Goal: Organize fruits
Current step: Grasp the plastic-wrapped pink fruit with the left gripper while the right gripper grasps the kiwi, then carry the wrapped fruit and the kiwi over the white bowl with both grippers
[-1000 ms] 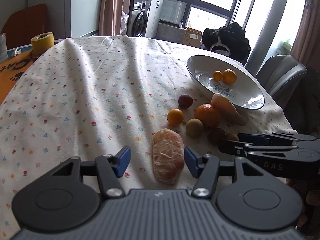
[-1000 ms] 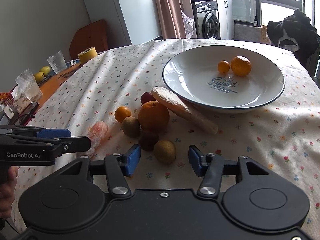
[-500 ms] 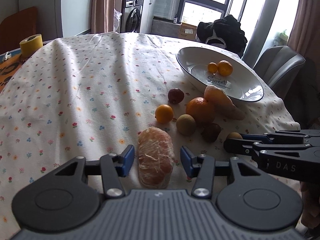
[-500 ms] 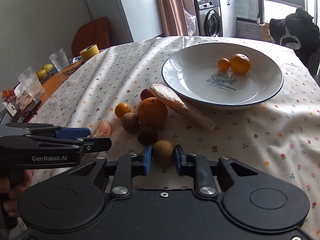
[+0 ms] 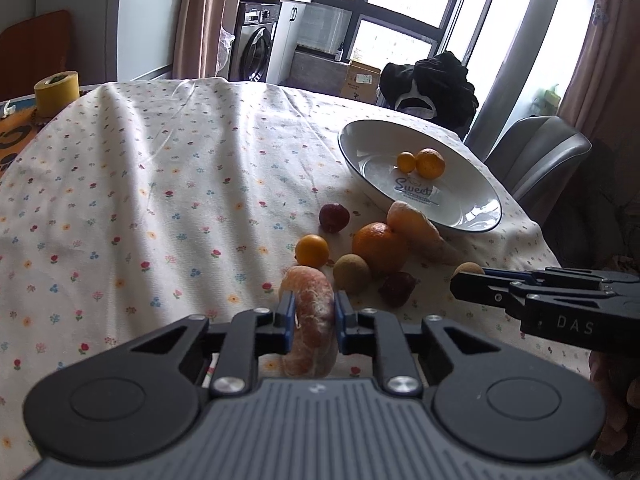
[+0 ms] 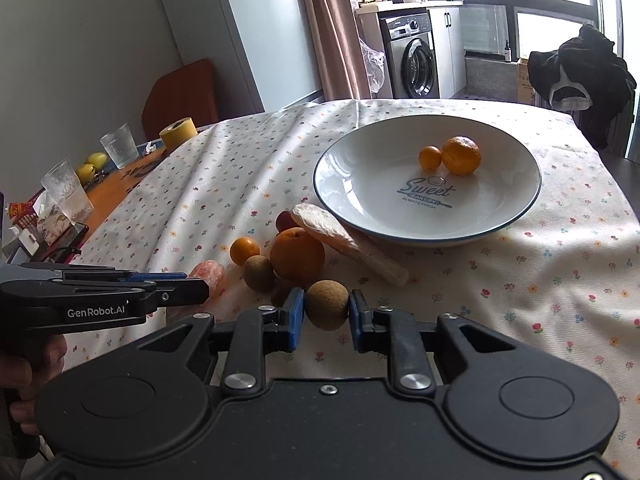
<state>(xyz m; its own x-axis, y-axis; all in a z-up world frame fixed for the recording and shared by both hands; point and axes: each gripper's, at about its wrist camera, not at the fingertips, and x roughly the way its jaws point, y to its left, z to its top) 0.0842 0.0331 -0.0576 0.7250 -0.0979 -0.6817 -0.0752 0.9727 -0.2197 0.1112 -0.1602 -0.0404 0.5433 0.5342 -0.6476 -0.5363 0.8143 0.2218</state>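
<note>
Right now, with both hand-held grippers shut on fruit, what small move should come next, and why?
Probably lift both and carry toward the plate: the left hand-held gripper clamps the peeled citrus, the right hand-held gripper clamps the brown fruit.

A squat yellow tape roll [image 6: 178, 132] is sitting far ahead-left of the right gripper, with two ribbed clear glasses [image 6: 120, 151] standing nearer. A silver front-loading washing machine [image 6: 412, 56] is standing beyond; black clothing [image 5: 428, 86] is lying ahead-right.

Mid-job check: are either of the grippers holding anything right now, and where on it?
Both. The left gripper pinches the peeled, pinkish-orange citrus piece across its middle. The right gripper clamps the round brown fruit on its left and right sides.
</note>
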